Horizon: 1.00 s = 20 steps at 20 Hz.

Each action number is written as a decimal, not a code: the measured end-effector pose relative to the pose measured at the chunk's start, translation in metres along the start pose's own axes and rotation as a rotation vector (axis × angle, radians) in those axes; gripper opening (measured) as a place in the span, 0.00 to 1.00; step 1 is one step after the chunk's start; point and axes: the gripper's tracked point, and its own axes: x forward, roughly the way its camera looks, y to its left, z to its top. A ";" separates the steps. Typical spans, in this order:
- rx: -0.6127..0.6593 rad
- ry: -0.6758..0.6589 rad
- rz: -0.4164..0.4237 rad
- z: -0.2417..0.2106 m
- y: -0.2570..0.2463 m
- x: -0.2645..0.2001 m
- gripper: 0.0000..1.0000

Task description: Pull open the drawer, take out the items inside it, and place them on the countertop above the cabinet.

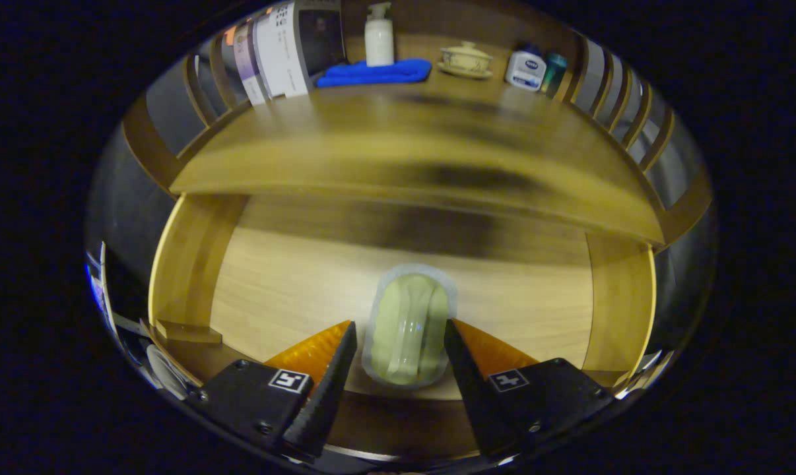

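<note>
Pale green, wrapped in clear plastic with a whitish sealed border: packet (409, 330), lower centre of the frame, lying on the light wood floor of the pulled-out drawer (292, 290). Lengthwise towards the camera, rounded at both ends, with a glossy highlight down its middle. Contents hard to name beyond soft and greenish.

Flanked by the gripper (400, 343), fingers spread about as wide as the packet: right finger's inner edge at or against the packet's side, left finger with a narrow sliver of wood showing between it and the wrapper. Not clear whether either presses; no firm hold visible. Square printed markers on both finger bases at the bottom of the frame.

Around that, drawer side walls curving up at left and right of the frame, a small wooden block (188, 332) at the lower left corner of the drawer floor. Across the middle of the frame, blurred and darkly shadowed, the countertop (345, 145) of the cabinet, overhanging the drawer's rear.

Along the top of the frame, at the back of the countertop: white pump bottle (379, 36) standing on a folded blue cloth (375, 72); cream lidded cup on a saucer (465, 61) to its right; then a white jar with a dark cap (525, 68) and a teal container (554, 72) just beside it. Upper left, upright books or boxes (279, 49). Wooden slats (626, 99) at both upper sides.
</note>
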 end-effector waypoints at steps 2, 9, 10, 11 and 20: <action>0.003 0.034 -0.055 -0.003 -0.007 0.008 0.64; 0.047 0.089 -0.001 -0.002 -0.004 0.004 0.21; 0.037 0.075 0.008 0.001 -0.004 -0.002 0.20; 0.032 0.051 0.003 0.003 -0.009 -0.010 0.20; 0.022 -0.067 0.032 0.031 -0.016 -0.095 0.20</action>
